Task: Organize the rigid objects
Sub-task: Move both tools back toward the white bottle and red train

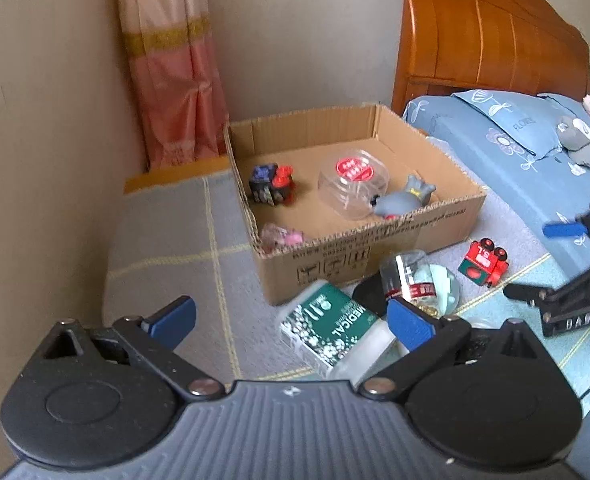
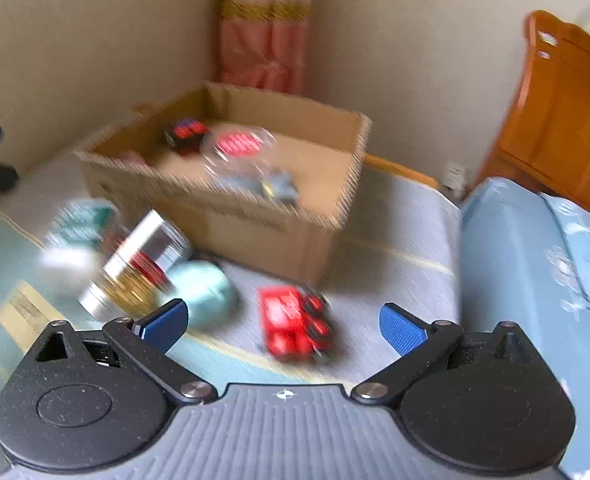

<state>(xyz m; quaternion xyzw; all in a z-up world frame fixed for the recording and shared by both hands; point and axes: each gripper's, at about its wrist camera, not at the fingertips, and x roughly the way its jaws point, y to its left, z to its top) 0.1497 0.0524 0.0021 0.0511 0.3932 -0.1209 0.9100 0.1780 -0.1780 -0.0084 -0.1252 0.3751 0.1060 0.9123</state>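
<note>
A cardboard box [image 1: 375, 248] stands on the carpet and holds a dark toy block [image 1: 271, 185], a clear plastic tub with a red label [image 1: 353, 184], a grey toy [image 1: 405, 197] and a pink item [image 1: 281, 236]. In front of it lie a green-and-white medical bottle [image 1: 335, 330], a clear jar [image 1: 409, 280], a pale green ball [image 1: 441, 286] and a red toy train [image 1: 484, 261]. My left gripper [image 1: 291, 322] is open above the bottle. My right gripper [image 2: 283, 326] is open just above the red train [image 2: 293, 326]; it also shows in the left wrist view [image 1: 567, 264].
A bed with a blue floral sheet [image 1: 515, 152] and a wooden headboard [image 1: 487, 36] stands to the right. A pink curtain [image 1: 171, 64] hangs in the corner behind the box. A beige wall runs along the left. The right wrist view is motion-blurred.
</note>
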